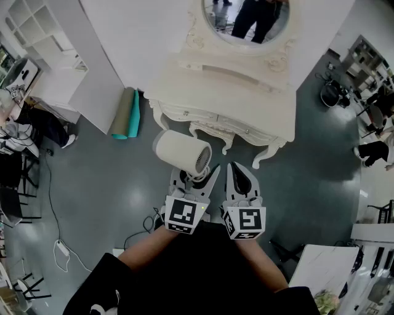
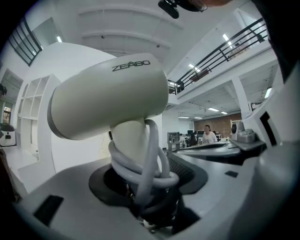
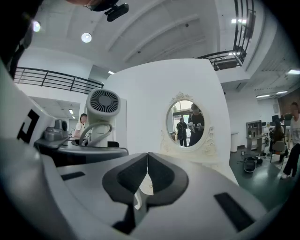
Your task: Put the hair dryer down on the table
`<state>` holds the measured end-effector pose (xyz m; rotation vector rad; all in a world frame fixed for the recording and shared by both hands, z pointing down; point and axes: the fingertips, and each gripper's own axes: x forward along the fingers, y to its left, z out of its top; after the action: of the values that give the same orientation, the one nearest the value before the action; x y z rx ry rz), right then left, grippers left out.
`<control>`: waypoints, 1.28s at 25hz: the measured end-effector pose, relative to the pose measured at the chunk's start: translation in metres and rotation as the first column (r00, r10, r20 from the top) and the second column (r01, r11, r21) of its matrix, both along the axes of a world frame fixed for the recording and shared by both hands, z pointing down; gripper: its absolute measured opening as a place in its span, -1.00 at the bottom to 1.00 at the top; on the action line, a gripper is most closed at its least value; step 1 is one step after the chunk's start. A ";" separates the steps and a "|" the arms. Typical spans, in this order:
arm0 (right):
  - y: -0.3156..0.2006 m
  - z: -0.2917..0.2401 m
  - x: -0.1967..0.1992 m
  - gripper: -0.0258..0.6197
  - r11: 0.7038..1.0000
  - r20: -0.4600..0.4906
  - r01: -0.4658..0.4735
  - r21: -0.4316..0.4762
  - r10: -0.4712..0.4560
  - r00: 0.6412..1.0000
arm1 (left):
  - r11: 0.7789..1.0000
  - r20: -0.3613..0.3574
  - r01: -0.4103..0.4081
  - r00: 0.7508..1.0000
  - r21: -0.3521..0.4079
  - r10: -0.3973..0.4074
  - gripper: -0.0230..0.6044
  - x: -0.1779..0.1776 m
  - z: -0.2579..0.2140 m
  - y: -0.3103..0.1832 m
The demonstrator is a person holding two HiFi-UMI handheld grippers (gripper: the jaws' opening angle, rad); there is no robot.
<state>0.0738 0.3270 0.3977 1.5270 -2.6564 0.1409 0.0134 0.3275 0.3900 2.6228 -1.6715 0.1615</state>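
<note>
Closest below the head camera, the person's forearms point(image 1: 148, 249) carry two hand-held grippers side by side over grey floor point(image 1: 104, 184). Of these, the left hand-held gripper point(image 1: 196, 176) is clamped on the handle of the one hair dryer point(image 1: 180, 152), its pads pressing on the cord point(image 2: 151, 159) coiled round that handle. The right hand-held gripper point(image 1: 233, 167) has its jaws together with nothing between them. The hair dryer hangs in the air just short of the scalloped front edge of the single cream tabletop point(image 1: 246, 101). Its handle points back toward the person and its barrel is about level, with the long axis running up-left to down-right in the head view. Its grille faces the right hand-held gripper. One oval mirror point(image 1: 246, 18) stands behind, and one rolled mat point(image 1: 125, 114) lies left of the legs, with open floor on either side.
</note>
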 end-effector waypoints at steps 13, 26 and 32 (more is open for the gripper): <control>0.003 -0.009 0.022 -0.85 0.997 0.050 0.009 0.079 -0.013 0.999 | 1.000 0.003 0.007 1.000 0.024 -0.007 -0.11 0.020 0.003 0.000; -0.034 0.012 0.034 -0.85 0.999 0.038 -0.030 0.025 0.029 0.999 | 0.997 -0.009 0.059 0.998 0.054 -0.058 -0.11 -0.005 0.001 -0.033; -0.077 0.018 0.033 -0.85 0.999 0.021 -0.052 0.007 0.051 0.998 | 0.998 -0.006 0.039 0.999 0.048 -0.039 -0.11 -0.011 0.005 -0.078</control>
<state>0.1070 0.2504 0.4158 1.6060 -2.6378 0.1505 0.0021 0.2493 0.3949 2.6204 -1.7454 0.1152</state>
